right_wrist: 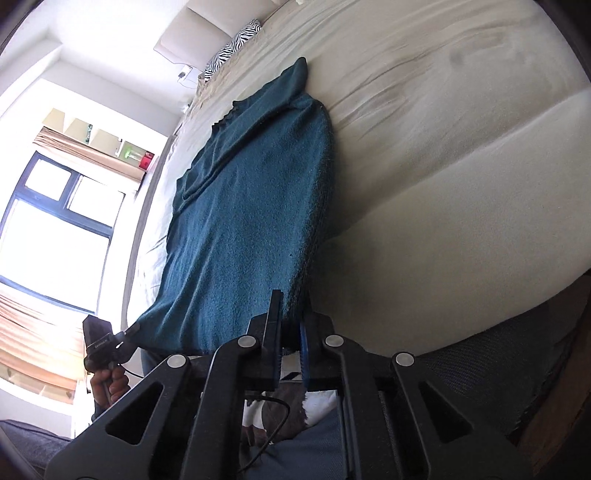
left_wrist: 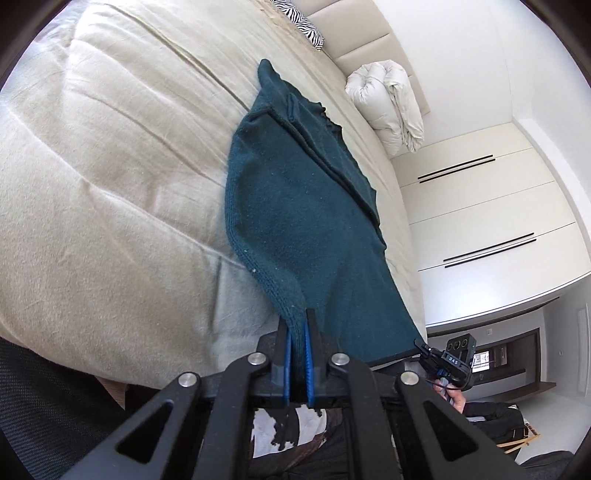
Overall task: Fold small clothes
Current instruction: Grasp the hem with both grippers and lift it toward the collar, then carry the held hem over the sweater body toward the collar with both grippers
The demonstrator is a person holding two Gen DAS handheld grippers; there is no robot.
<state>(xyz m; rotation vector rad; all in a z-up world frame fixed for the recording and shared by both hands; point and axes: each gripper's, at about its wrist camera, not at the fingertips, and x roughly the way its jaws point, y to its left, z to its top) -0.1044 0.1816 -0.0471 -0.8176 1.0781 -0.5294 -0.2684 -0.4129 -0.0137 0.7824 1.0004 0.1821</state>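
A dark teal knitted sweater [left_wrist: 306, 206] lies stretched along the beige bed; it also shows in the right wrist view [right_wrist: 243, 206]. My left gripper [left_wrist: 298, 325] is shut on one near corner of its hem. My right gripper [right_wrist: 291, 314] is shut on the other near corner. Each gripper shows in the other's view, the right one [left_wrist: 424, 350] and the left one [right_wrist: 129, 332], both at the sweater's near edge. The hem hangs taut between them, lifted off the bed edge. The sleeves look folded in on top of the body.
The beige bedspread [left_wrist: 110, 166] is wrinkled. A zebra-print pillow [left_wrist: 299, 18] and a rolled white duvet [left_wrist: 391, 103] lie at the head end. White wardrobe doors [left_wrist: 480, 206] stand to one side, a window [right_wrist: 55, 221] to the other. A dark mesh chair [right_wrist: 498, 369] is close by.
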